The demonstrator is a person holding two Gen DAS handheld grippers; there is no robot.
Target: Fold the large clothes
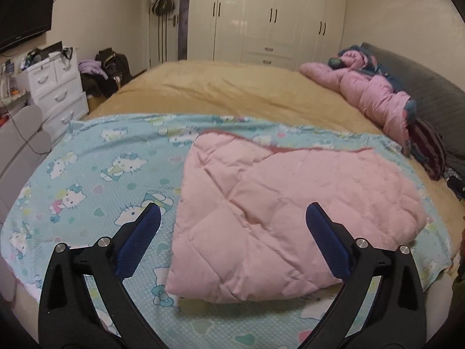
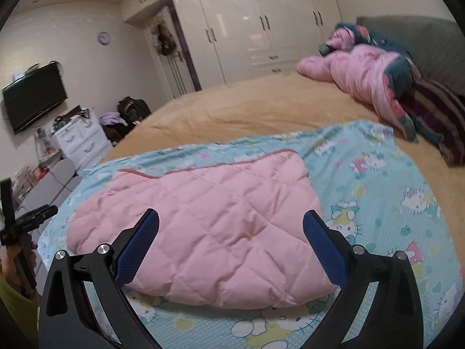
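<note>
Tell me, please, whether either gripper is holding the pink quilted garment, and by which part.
Nothing is held. The left gripper and right gripper are both open above the folded pink quilted garment, their fingers apart with nothing between them.

- pink quilted garment (image 1: pixel 290 218) ahead between the fingers: soft padded cloth, matt, stitched in diamonds, puffy, darker pink trim at far edge
- cartoon-cat sheet (image 1: pixel 96 174) under it: thin pale-blue printed cloth, fine dotted weave, matt
- tan bedspread (image 1: pixel 232 90) beyond: plush-looking cloth, matt, light creases
- left gripper (image 1: pixel 233 221): black matt plastic arms, bright metal pivot pins; fingertip pads (image 1: pixel 142 235) blue, textured rubbery grid
- right gripper (image 2: pixel 231 226): same black plastic, metal pins, blue textured pads (image 2: pixel 322 247)
- wardrobe (image 2: pixel 250 20) far ahead: glossy white doors, reflecting lights, dark handles
- headboard (image 1: pixel 436 99) far right: grey quilted fabric, matt
- drawer unit (image 1: pixel 55 87) far left: white, smooth
</note>
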